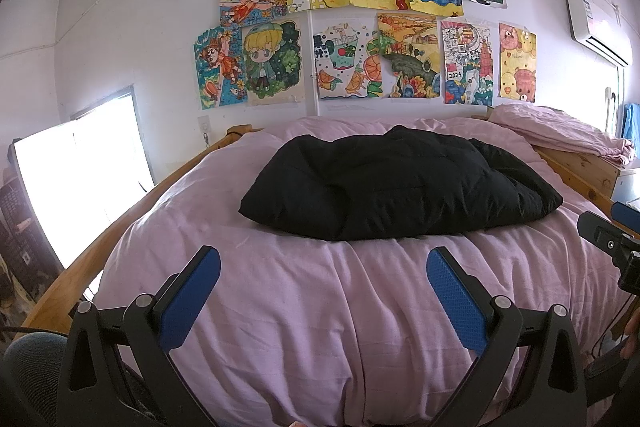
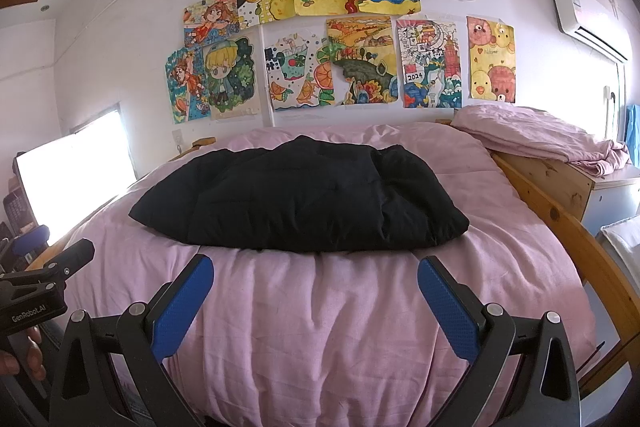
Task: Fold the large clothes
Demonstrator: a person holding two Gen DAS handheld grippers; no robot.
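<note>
A black padded garment (image 1: 396, 187) lies in a folded bundle on the pink bed cover (image 1: 320, 307), also in the right wrist view (image 2: 300, 199). My left gripper (image 1: 323, 263) is open and empty, held above the near part of the bed, short of the garment. My right gripper (image 2: 315, 269) is open and empty, also short of the garment's near edge. The right gripper's body shows at the right edge of the left wrist view (image 1: 612, 247); the left gripper's body shows at the left edge of the right wrist view (image 2: 40, 291).
The bed has a wooden frame (image 2: 560, 223). A folded pink sheet (image 2: 536, 135) lies on a wooden cabinet at the right. Children's drawings (image 1: 360, 27) cover the wall behind. A bright window (image 1: 80, 179) is at the left, an air conditioner (image 2: 588, 19) upper right.
</note>
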